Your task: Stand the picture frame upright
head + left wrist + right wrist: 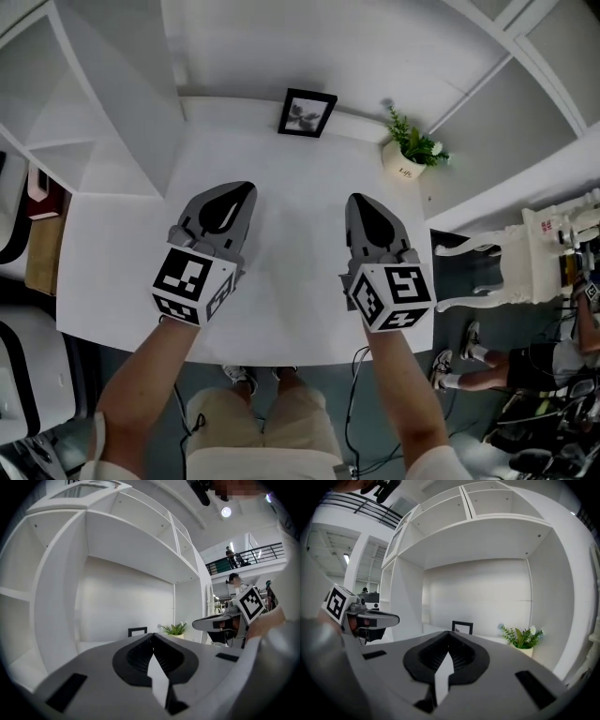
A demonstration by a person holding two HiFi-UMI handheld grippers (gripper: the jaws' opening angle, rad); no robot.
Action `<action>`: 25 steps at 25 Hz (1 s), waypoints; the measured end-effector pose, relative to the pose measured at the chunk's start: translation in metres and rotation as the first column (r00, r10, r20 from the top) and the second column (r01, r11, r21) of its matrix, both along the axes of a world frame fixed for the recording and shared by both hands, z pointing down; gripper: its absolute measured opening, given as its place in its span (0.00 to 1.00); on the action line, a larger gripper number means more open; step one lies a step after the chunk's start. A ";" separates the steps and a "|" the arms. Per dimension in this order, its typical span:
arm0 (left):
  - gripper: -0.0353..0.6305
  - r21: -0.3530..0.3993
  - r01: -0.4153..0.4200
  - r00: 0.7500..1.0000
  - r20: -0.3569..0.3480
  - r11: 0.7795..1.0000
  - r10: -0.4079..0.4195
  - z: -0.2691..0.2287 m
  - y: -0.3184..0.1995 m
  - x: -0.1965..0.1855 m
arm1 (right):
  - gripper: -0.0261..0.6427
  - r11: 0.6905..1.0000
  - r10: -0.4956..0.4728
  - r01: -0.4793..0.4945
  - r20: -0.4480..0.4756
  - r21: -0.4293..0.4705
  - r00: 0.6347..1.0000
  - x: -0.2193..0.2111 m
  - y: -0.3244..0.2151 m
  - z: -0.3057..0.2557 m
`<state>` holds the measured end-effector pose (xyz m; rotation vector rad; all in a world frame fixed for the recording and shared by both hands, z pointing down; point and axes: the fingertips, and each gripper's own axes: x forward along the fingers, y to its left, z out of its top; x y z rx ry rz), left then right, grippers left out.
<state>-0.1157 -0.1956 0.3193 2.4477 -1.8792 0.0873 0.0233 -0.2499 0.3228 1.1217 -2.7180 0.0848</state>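
Picture frame (307, 112) is at the far edge of the white table (291, 248), against the back wall of the shelf unit. In both gripper views it looks upright, its face turned toward the person. The left gripper (242, 193) and the right gripper (362, 201) hover side by side over the near half of the table, well apart from the frame. Each has its jaws pressed together with nothing between them. As I judge it, the standing-up step is already done and no grasp is in hand. What remains is only a check that the frame rests steady, without a nudge. The small plant pot (401, 161) to the right of the frame carries a short printed word, too small to read for sure. The cubes on the grippers bear only square markers.
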 end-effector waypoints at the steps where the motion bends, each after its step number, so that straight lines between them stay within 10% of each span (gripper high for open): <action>1: 0.08 0.016 0.005 1.000 -0.010 1.000 -0.005 -0.010 0.005 0.000 | 0.05 1.000 0.003 -0.003 0.012 0.003 1.000 0.004 0.005 -0.008; 25: 0.08 0.159 0.196 0.979 -0.085 0.968 -0.184 -0.110 0.157 -0.028 | 0.05 0.998 0.063 -0.064 0.126 0.005 0.990 0.108 0.105 -0.098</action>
